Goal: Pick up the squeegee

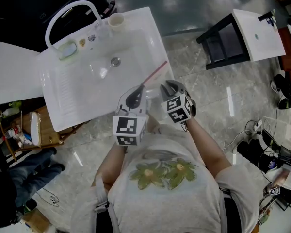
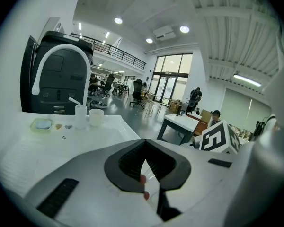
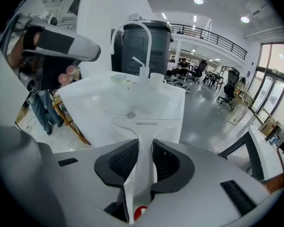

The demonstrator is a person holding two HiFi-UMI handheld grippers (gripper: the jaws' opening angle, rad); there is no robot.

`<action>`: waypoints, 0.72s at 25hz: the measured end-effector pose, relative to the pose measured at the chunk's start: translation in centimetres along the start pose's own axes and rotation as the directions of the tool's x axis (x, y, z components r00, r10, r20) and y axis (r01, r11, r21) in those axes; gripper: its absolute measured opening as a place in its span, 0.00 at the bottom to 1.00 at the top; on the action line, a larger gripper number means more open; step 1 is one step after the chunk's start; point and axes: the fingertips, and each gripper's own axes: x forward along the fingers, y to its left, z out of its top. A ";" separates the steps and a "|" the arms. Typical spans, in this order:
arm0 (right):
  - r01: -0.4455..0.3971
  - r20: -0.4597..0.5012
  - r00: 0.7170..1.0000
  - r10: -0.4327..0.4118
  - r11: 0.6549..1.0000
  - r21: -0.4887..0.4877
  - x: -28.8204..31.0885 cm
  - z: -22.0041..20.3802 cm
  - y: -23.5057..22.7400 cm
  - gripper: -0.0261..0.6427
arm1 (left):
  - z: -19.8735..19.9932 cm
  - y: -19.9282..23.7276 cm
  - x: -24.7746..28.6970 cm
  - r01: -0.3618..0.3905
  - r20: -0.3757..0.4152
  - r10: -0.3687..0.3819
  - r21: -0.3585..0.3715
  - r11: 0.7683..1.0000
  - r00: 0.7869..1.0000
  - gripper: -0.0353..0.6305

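Closest in, the left gripper is seen at the near edge of the sink, its dark pads brought together at the tips with nothing caught between them. Just beside it, the right gripper is angled down at the basin, and here is the action: the squeegee is clamped by its white handle, both ribbed pads pressed against it. The right gripper's marker cube can be picked out from the left gripper view. In the head view the squeegee is carried out ahead of the jaws, its red blade edge slanted across the sink's right-hand side (whether the blade touches the white surface cannot be told). Past the blade, the round drain is found in the middle of the basin. At the far rim a pale green soap dish is set, with a white cup farther along to its right, and the white arched faucet is curved over the back edge. Beyond the sink's right side, a small white-topped table is stood on the grey floor.
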 end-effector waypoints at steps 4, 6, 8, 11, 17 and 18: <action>0.004 0.016 1.000 -0.004 1.000 -0.002 -0.7 0.5 -0.2 0.19 | 0.4 -0.6 -0.3 0.003 0.006 -0.003 0.005 1.000 1.000 0.07; 0.007 0.026 1.000 -0.007 1.000 -0.008 -1.2 0.8 -0.3 0.19 | 0.4 -0.7 -0.6 -0.002 0.007 0.002 0.009 1.000 1.000 0.07; 0.008 0.037 0.999 -0.008 1.000 -0.014 -1.6 1.2 -0.2 0.19 | 0.4 -0.8 -0.8 -0.006 0.012 0.005 0.010 1.000 1.000 0.06; 0.008 0.051 0.999 -0.007 1.000 -0.022 -2.1 1.6 0.1 0.19 | 0.6 -1.0 -1.2 -0.008 0.023 0.007 0.011 1.000 1.000 0.07; 0.009 0.092 0.996 -0.006 1.000 -0.027 -3.7 3.0 0.8 0.19 | 0.8 -1.4 -2.1 -0.013 0.034 0.012 0.024 1.000 0.999 0.06; 0.009 0.100 0.995 -0.006 1.000 -0.027 -3.9 3.2 0.9 0.19 | 0.8 -1.5 -2.3 -0.013 0.035 0.013 0.026 1.000 0.999 0.07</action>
